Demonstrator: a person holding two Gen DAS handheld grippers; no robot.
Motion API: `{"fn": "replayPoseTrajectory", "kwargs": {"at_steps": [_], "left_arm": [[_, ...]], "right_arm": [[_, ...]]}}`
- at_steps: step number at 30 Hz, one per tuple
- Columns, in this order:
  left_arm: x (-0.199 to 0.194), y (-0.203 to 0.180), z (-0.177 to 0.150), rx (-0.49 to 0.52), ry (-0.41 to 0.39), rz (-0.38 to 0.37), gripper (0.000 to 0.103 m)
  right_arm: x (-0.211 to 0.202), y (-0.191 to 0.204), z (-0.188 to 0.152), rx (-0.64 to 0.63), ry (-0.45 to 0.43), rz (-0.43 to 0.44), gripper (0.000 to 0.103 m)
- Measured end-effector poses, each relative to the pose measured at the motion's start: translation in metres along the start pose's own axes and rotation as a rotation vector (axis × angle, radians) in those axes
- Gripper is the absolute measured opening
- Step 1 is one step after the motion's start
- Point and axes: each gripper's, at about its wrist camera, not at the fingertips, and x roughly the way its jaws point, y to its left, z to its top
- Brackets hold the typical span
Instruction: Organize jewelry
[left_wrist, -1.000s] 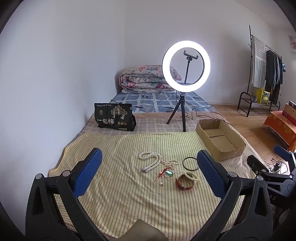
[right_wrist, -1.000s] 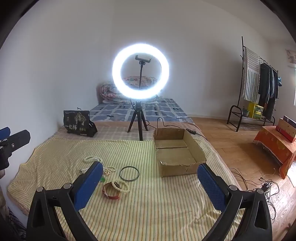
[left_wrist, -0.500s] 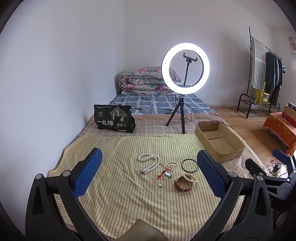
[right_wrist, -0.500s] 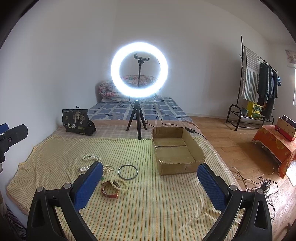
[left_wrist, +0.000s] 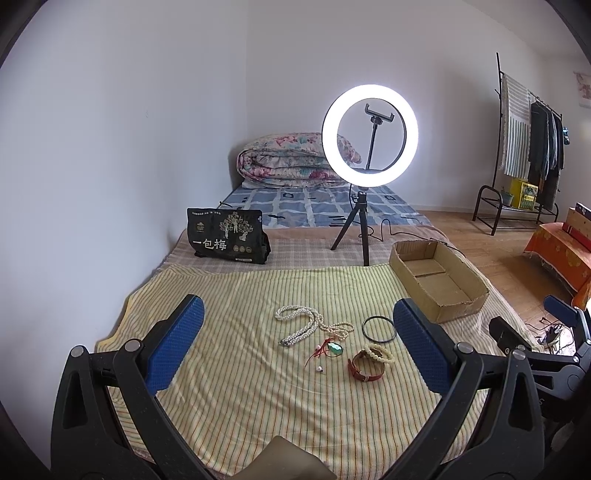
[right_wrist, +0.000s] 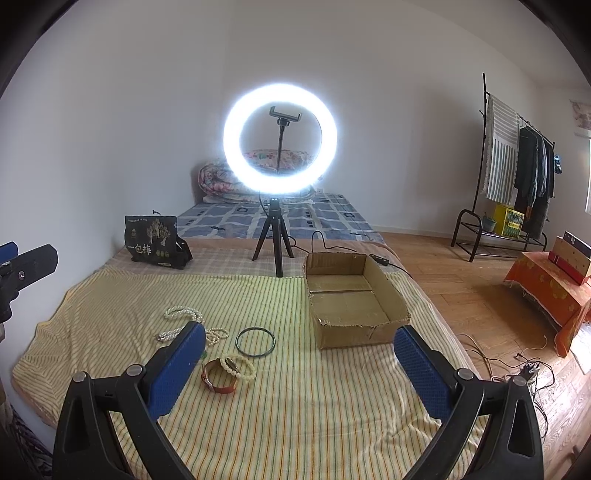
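Room: I see white walls, a wood plank floor, and a low mattress against the left wall. Spread over it, a yellow striped cloth is my work surface. Behind it lie a blue checked sheet and a folded floral quilt.

Far right: a black metal clothes rack with hung garments.

At the cloth's far edge stand a lit white ring light on a black tripod and a black printed bag.

An open brown cardboard box sits at right on the cloth, nothing visible inside.

The jewelry lies loose mid-cloth, near but left of the box: white pearl necklace, thin dark bangle, red leather strap touching a cream bead bracelet, green pendant on red cord.

My left gripper and right gripper both hover above the cloth, blue-padded jaws wide apart, holding nothing.
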Motion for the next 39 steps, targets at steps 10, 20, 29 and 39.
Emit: {"fn": "replayPoseTrajectory", "kwargs": {"at_steps": [10, 20, 29, 39], "left_arm": [[-0.001, 0.001, 0.000, 0.002, -0.002, -0.003, 0.103], [0.000, 0.003, 0.001, -0.002, 0.004, -0.004, 0.103], [0.001, 0.001, -0.001, 0.001, 0.003, -0.002, 0.103], [0.007, -0.002, -0.008, 0.003, 0.009, -0.004, 0.103]], "right_arm": [[0.000, 0.000, 0.000, -0.001, 0.000, -0.002, 0.103], [0.000, 0.000, -0.001, -0.001, 0.003, 0.000, 0.103], [0.001, -0.001, -0.004, -0.003, 0.005, -0.004, 0.103], [0.003, -0.001, -0.003, -0.004, 0.017, -0.009, 0.103]]}}
